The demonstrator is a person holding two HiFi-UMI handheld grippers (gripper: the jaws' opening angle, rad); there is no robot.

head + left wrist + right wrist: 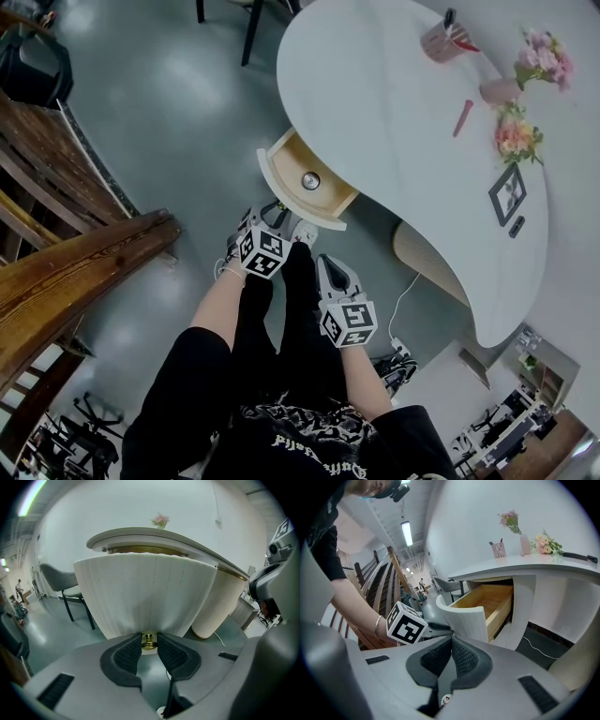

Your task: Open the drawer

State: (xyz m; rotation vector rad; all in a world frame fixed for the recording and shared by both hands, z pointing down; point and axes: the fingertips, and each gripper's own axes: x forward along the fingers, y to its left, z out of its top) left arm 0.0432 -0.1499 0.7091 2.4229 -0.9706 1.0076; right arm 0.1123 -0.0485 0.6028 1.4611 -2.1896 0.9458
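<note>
Head view, left to right.
- Wooden rail (75,272) along the left edge, grey floor (178,103) beside it.
- Left gripper (296,229) at the front of the drawer (292,164). Left gripper view: jaws clamped on the brass knob (149,641), one pad on each side of it, with the ribbed white drawer front (140,597) filling the frame above.
- Drawer is pulled out from under the left end of the white surface (394,103), wooden inside exposed. A small round silvery item (310,180) lies on its floor; cannot tell what it is.
- Right gripper (323,260) just right of the left one and nearer the person, apart from the drawer. Right gripper view: jaws together at the tips (451,641), nothing between them. The open drawer (487,602) and the left gripper's marker cube (406,624) lie ahead of it.
- On the surface, toward its right side: pen cup (441,42), pink pen (463,118), vase of pink flowers (544,61), second flower bunch (516,137), small dark frame (507,194).
</note>
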